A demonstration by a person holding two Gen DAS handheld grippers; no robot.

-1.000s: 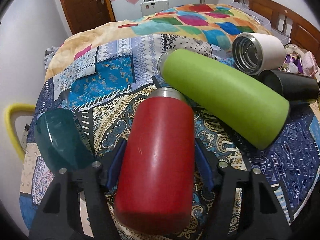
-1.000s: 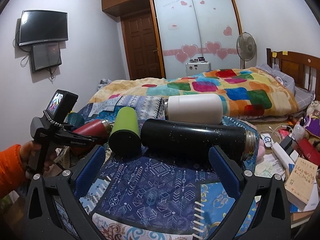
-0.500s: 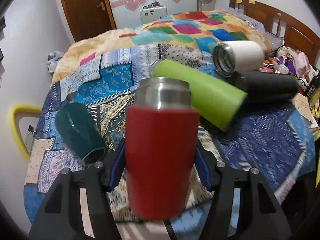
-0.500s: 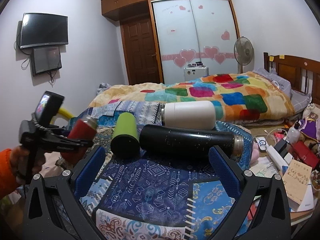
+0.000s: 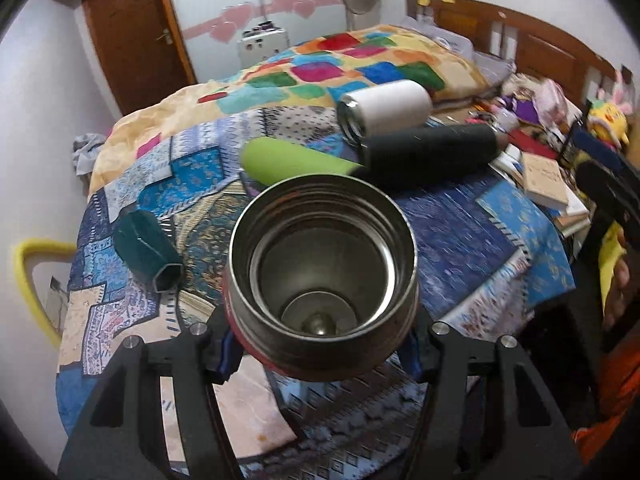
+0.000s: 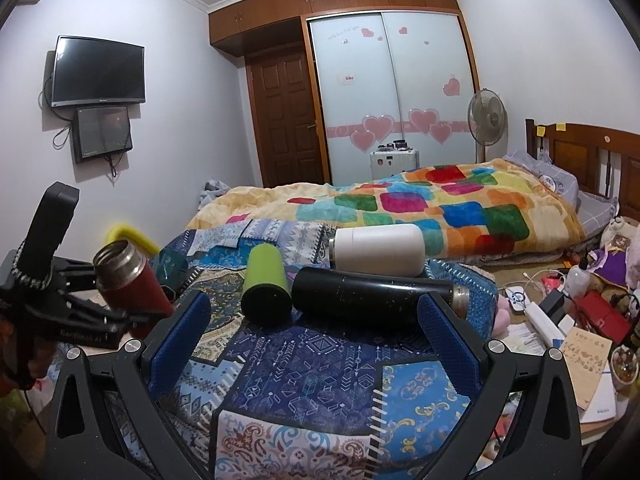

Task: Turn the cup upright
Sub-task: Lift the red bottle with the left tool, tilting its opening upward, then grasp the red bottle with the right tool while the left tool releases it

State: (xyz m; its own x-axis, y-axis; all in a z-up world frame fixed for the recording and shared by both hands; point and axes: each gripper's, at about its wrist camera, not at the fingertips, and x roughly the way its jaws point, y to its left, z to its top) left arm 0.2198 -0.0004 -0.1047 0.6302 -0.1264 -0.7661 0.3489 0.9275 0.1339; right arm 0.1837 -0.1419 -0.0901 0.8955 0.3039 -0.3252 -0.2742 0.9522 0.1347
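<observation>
My left gripper (image 5: 320, 350) is shut on the red steel cup (image 5: 322, 276), held above the table with its open mouth facing the camera. In the right wrist view the red cup (image 6: 130, 278) is tilted, mouth up and to the left, in the left gripper (image 6: 120, 312). My right gripper (image 6: 314, 340) is open and empty over the patterned cloth (image 6: 320, 364), in front of the black flask (image 6: 372, 294). The green cup (image 6: 266, 284), white cup (image 6: 378, 246) and black flask lie on their sides.
A dark teal hexagonal cup (image 5: 146, 246) lies on its side at the table's left. Books and clutter (image 6: 584, 356) sit beyond the table's right edge. A bed with a colourful blanket (image 6: 420, 200) is behind the table. A yellow chair back (image 5: 28, 276) is at the left.
The left gripper has lifted the red cup off the table and tipped it from lying down toward mouth-up, so its open mouth now faces the camera. The right gripper has stayed open.
</observation>
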